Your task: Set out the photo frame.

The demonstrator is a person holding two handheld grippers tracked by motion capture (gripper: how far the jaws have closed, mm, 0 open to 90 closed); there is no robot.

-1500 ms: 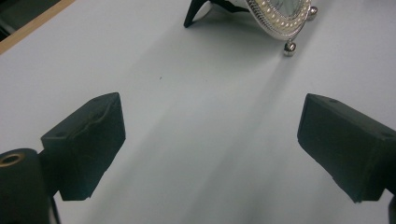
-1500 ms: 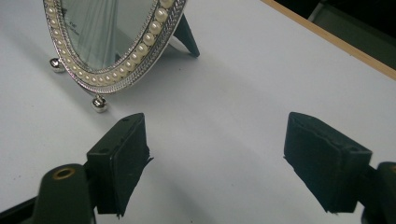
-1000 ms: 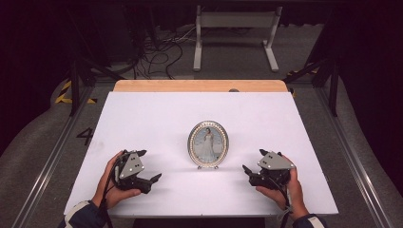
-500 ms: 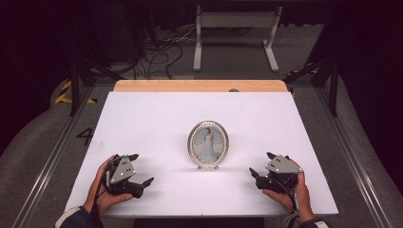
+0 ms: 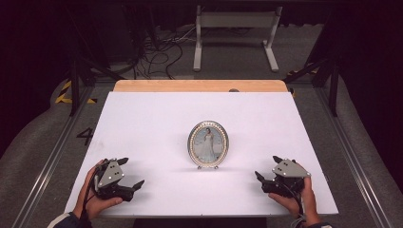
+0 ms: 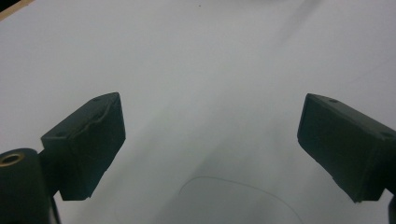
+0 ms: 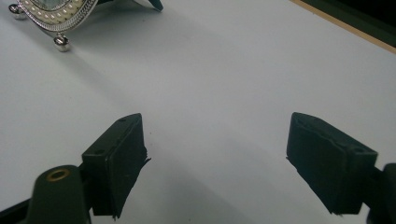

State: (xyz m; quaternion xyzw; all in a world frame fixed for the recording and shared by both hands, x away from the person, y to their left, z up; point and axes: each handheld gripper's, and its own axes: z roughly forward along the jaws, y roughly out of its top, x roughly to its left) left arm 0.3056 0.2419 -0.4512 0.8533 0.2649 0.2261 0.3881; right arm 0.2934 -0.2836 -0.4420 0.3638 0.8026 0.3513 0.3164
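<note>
oval picture frame [image 5: 208,144] stands upright mid-bench [image 5: 142,118], untouched. left gripper [image 5: 129,176] and right gripper [image 5: 260,179] rest near the front edge, well apart from it, jaws spread, empty. judged: frame already placed, or nothing started.

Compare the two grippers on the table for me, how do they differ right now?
The left gripper sits near the table's front left corner with its jaws pointing right, while the right gripper sits near the front right with its jaws pointing left. The right gripper's own view catches the foot of the oval picture frame; the left gripper's own view looks onto bare white tabletop. Both are open, hold nothing, and stand apart from the frame.
</note>
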